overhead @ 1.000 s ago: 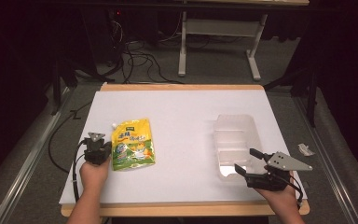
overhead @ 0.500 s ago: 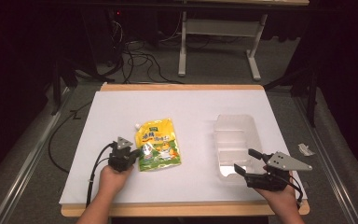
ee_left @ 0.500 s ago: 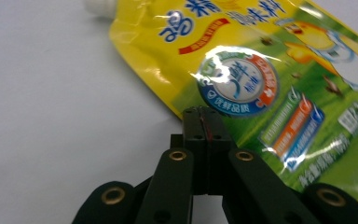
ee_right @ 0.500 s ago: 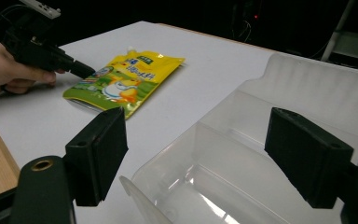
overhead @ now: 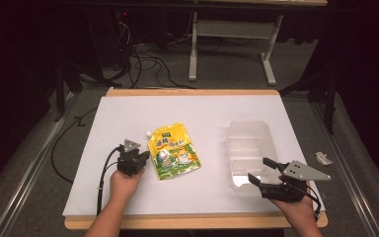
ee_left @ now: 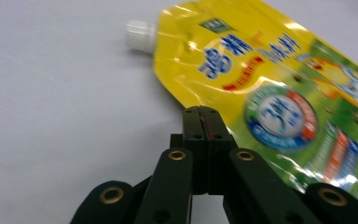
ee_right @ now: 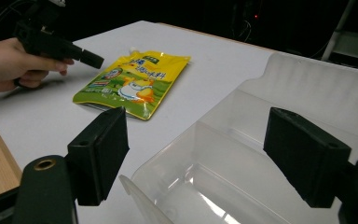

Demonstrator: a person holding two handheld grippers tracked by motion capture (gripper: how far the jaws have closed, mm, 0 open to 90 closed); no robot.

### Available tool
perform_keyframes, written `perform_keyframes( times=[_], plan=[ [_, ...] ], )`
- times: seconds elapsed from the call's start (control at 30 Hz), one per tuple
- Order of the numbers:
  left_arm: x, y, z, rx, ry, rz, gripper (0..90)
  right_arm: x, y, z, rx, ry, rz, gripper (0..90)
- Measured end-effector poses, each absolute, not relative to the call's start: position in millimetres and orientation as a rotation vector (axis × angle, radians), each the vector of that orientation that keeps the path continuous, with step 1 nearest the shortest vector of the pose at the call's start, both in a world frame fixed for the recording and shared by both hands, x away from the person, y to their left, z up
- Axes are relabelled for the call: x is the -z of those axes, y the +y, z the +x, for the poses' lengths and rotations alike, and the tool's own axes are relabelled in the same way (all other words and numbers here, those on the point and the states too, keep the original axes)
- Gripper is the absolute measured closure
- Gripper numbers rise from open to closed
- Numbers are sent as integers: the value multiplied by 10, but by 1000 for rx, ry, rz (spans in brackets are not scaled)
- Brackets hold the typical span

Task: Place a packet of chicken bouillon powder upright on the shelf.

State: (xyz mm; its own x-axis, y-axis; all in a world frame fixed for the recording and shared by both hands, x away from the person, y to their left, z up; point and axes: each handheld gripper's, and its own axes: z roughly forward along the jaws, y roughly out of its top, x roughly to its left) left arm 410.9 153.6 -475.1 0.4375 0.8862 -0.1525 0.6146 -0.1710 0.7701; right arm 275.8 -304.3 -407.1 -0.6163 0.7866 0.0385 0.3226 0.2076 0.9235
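- Spouted yellow pouch (overhead: 173, 151) lies flat on the white bench (overhead: 128, 113), centre-left of the high view.
- Left gripper (overhead: 139, 159) sits just beside the pouch's left edge; its jaws are pressed together and have just begun to part, nothing between them.
- Right gripper (overhead: 260, 169), lower right, is spread wide around the near wall of a clear plastic bin (overhead: 249, 143), pads not touching it.

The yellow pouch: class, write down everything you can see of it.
The yellow pouch is a glossy, soft-looking plastic bag with a white screw cap at one top corner, blue lettering, a green lower part and cartoon pictures. It lies flat on the white table, capped. The shut left tool is at its edge.
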Motion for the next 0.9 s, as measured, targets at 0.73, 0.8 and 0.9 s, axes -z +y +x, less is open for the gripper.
perform_keyframes(
  times=[0.73,0.8,0.9],
  plan=[
    [4858,1614,4675,-168,1386,1661,488,4110,-2975,2768,-1371,2070,1025,225],
    [4865,1610,4712,-128,1389,1673,479,4112,-2974,2769,-1371,2070,1027,225],
    [4870,1592,4716,-107,1381,1678,499,4114,-2979,2771,-1371,2068,1025,225]
  ],
)
